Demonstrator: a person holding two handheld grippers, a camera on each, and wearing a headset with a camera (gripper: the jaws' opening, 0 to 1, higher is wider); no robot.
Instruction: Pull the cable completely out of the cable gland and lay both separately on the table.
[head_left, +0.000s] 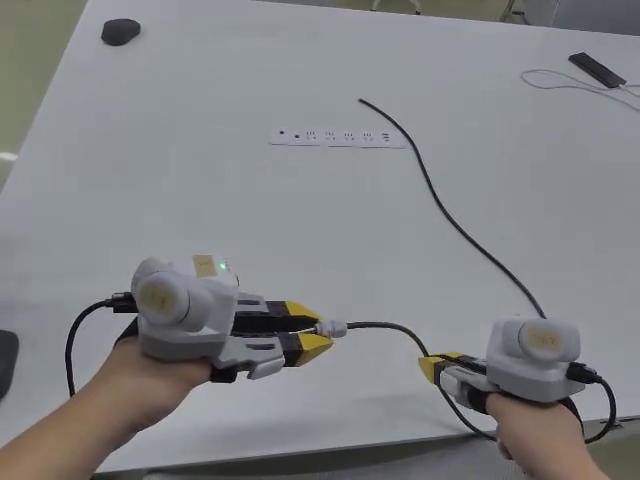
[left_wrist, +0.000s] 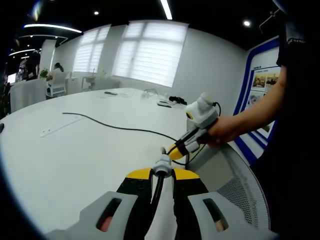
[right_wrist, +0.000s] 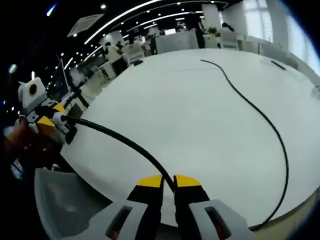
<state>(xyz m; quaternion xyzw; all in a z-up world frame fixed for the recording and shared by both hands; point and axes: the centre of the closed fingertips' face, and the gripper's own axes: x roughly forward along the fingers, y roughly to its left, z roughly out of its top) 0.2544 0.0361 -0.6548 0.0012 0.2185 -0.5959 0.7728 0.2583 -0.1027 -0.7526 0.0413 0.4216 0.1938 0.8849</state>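
Your left gripper (head_left: 312, 332) pinches the cable gland (head_left: 333, 327), lower centre.
Your right gripper (head_left: 436, 367) clamps the black cable (head_left: 385, 326) lower right; the cable runs left-right between them.

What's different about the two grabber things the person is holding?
The left gripper clamps the small grey cable gland; the right gripper pinches the bare black cable. The left gripper points toward the person's right and the right gripper toward the left, so they face each other. Both have yellow tips, both are shut, and the same cable joins them.
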